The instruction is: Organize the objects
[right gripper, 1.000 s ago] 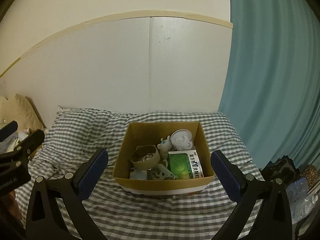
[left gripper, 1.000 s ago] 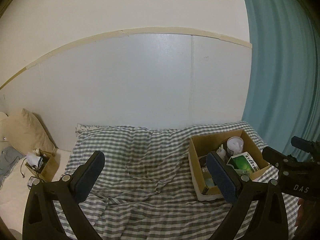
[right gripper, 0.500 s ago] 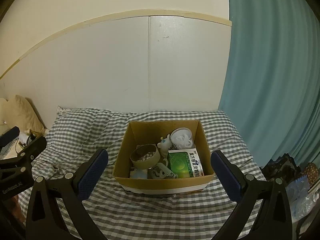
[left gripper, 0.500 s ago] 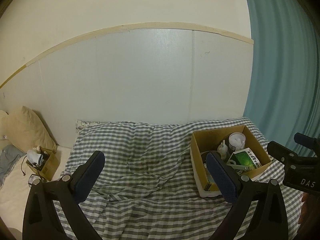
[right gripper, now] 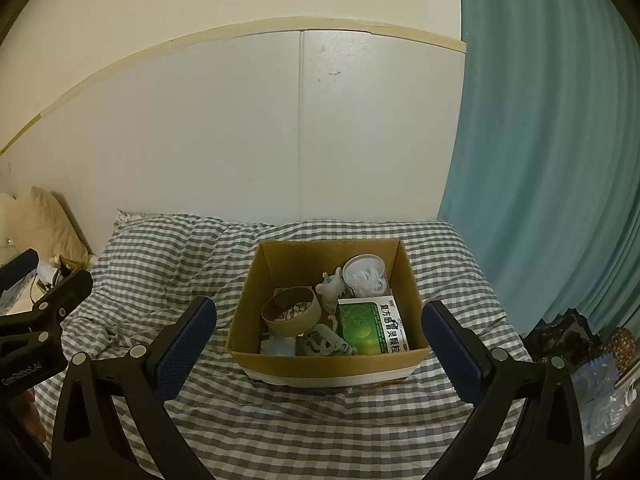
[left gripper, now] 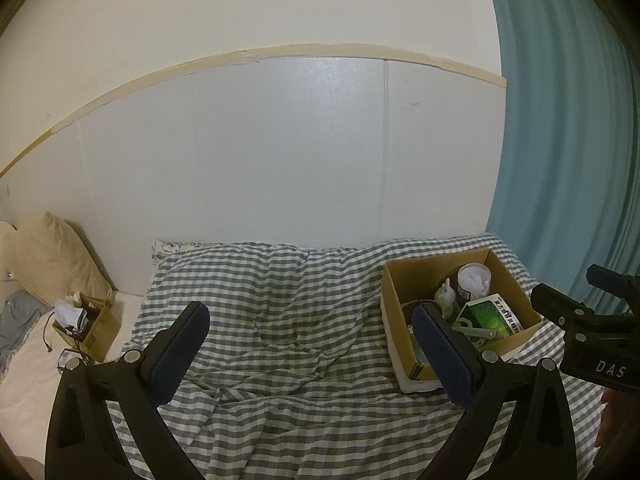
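Note:
A brown cardboard box [right gripper: 280, 364] sits on a grey checked bed cover [right gripper: 168, 256]. In it are a green medicine box [right gripper: 366, 326], a round tan container [right gripper: 292, 312], a white cup of white bits [right gripper: 366, 276], a small white figurine [right gripper: 332, 286] and a grey-green clip [right gripper: 322, 342]. My right gripper [right gripper: 320, 340] is open and empty, held back from the box and framing it. My left gripper [left gripper: 312, 340] is open and empty over the bare cover, with the box [left gripper: 394, 296] to its right.
A teal curtain [right gripper: 540, 160] hangs at the right. A beige pillow [left gripper: 52, 256] and a small open carton of clutter [left gripper: 80, 320] lie at the left. A white panelled wall [left gripper: 280, 152] stands behind the bed. Bags and bottles [right gripper: 592, 352] sit at the right edge.
Both grippers have drawn back and tilted up a little; the box sits slightly lower and smaller in both views. Jaws stay open and nothing was picked up.

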The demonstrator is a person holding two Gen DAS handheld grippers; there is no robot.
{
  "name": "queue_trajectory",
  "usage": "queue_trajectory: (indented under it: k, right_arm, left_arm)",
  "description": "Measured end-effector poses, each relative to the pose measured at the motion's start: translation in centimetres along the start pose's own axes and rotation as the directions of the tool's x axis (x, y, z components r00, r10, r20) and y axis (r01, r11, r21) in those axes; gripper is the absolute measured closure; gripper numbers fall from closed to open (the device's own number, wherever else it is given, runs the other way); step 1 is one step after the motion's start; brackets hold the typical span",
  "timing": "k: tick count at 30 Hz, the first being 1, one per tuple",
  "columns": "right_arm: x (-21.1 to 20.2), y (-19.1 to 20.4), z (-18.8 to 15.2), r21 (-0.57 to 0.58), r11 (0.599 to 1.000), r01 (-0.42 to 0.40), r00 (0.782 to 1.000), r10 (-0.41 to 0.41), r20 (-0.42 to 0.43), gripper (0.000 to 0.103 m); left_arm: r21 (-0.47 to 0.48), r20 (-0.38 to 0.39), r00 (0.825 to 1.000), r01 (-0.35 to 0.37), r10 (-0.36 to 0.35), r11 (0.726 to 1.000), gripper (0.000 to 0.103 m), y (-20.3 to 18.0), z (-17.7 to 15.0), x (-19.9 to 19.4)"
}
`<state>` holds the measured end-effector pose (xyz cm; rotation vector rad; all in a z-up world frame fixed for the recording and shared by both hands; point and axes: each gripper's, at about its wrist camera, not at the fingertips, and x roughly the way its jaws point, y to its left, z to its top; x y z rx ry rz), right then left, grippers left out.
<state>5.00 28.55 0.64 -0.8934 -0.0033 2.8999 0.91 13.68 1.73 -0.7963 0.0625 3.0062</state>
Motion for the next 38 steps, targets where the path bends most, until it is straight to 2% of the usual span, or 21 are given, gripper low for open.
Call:
queue_trajectory:
  k: [38]
  right_arm:
    - [0.43, 0.58, -0.37, -0.037, 0.999, 0.008, 1.000, -0.008, -0.021, 0.000]
  left_arm:
    - [0.021, 0.015, 1.000, -0.016, 0.016, 1.000, 0.000, 0.09, -0.43, -0.39]
